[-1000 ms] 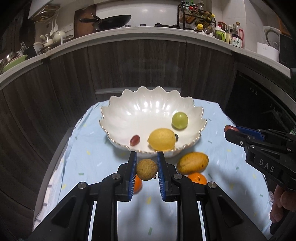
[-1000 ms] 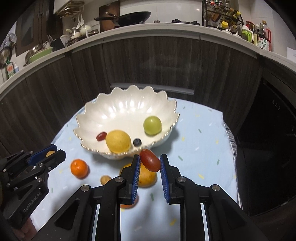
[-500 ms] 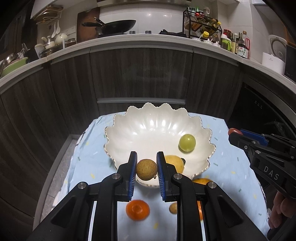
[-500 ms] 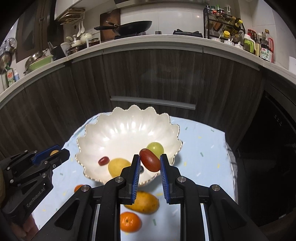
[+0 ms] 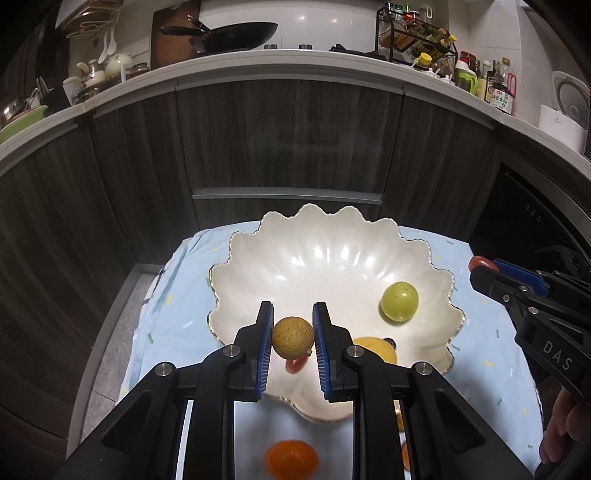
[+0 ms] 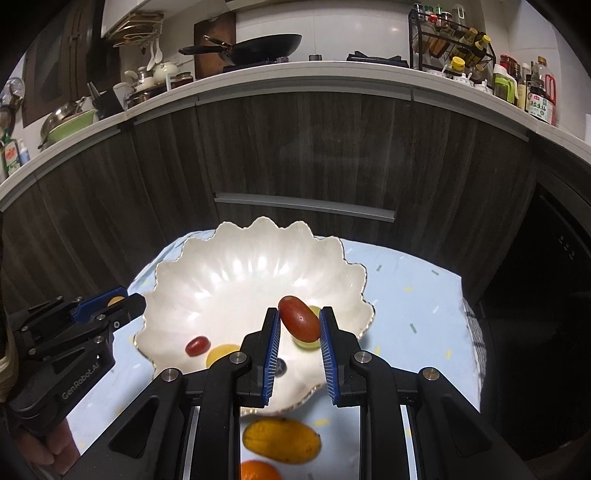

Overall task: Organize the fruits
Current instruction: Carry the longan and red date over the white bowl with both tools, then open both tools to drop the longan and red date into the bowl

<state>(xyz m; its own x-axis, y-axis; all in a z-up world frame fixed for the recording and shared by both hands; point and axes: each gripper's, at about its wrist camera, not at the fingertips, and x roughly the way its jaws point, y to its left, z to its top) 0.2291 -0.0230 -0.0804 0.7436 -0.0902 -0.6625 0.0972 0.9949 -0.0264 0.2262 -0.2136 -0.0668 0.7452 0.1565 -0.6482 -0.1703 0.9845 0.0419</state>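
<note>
Landmark: the white scalloped bowl (image 5: 332, 258), standing on a light-blue cloth (image 6: 413, 295).

Nearest the cameras, on the cloth in front of the bowl: an orange citrus fruit (image 5: 291, 458) and a yellow-orange mango (image 6: 280, 435), the mango just clear of the bowl's near rim.

Left gripper (image 5: 293, 339): jaws closed on a round tan fruit (image 5: 293, 338), both blue pads pressing its sides. The fruit is held above the near-left part of the bowl's interior.

Right gripper (image 6: 300, 325): jaws closed on an oval red grape tomato (image 6: 299, 319), held tilted between the pads above the near-right part of the bowl's interior.

Inside the bowl, near wall: a small red fruit (image 6: 197, 346), a yellow lemon (image 5: 375, 349) and a dark blueberry (image 6: 281, 367). Further in, toward the right side: a green round fruit (image 5: 399, 301).

Beyond the bowl: dark wood-grain cabinet fronts (image 5: 288, 147), topped by a white counter (image 5: 295, 59) carrying a black wok (image 5: 236, 35).
</note>
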